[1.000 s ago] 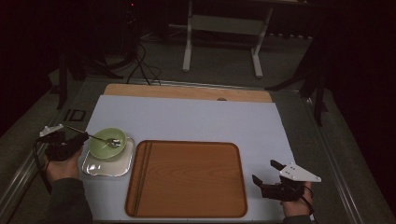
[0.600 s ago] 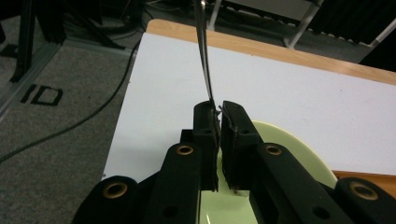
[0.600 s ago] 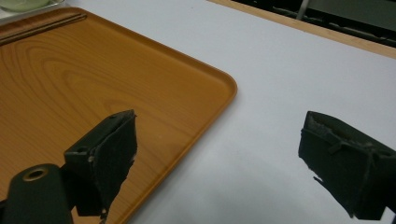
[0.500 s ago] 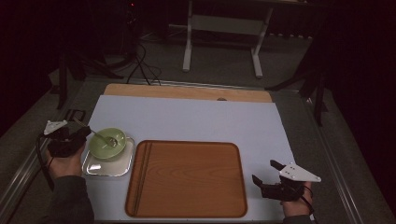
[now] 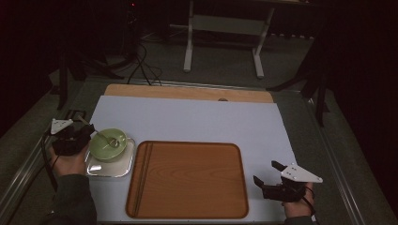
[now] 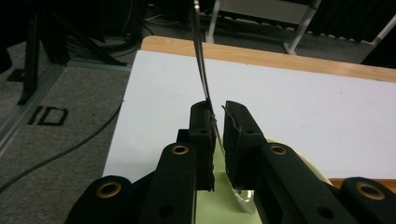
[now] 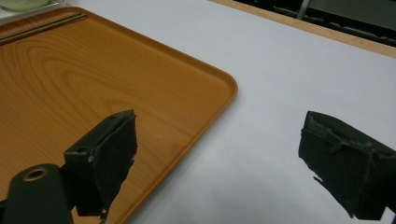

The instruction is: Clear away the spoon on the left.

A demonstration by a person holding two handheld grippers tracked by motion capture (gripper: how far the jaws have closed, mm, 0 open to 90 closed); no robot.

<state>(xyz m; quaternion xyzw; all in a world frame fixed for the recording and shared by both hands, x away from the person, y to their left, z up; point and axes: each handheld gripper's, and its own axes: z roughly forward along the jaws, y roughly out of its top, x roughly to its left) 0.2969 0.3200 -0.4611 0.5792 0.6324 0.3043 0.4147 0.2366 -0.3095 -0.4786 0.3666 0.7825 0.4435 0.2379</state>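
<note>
Your left gripper (image 6: 217,126) had drawn back slightly, its jaws clamped on the spoon (image 6: 201,60) handle, bowl end low in the green bowl (image 5: 108,143) ahead. Right gripper (image 7: 219,158) idled, jaws apart.

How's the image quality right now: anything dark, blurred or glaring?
High view: surroundings dark, table evenly lit, glare on the metal plate corner. Left gripper view: near tool arms soft, spoon handle sharp. Right gripper view: tray grain clear, tool pads slightly blurred.
</note>
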